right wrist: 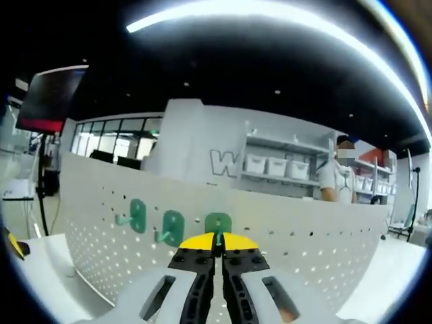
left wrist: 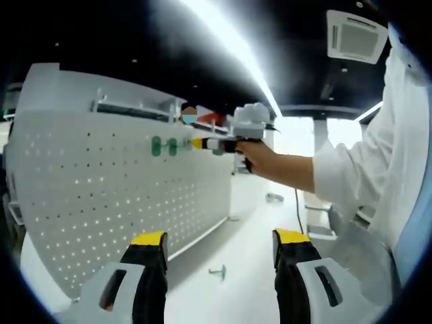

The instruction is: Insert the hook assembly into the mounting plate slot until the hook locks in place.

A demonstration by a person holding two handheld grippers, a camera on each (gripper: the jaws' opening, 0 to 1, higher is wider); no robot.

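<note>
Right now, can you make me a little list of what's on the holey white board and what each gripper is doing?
board: white pegboard, standing upright
already on board: two green hooks
third hook: green hook, at the board, pinched by the right gripper
left gripper: open, holding nothing, away from the board
table: a small hook lies loose near the foot of the board
</note>
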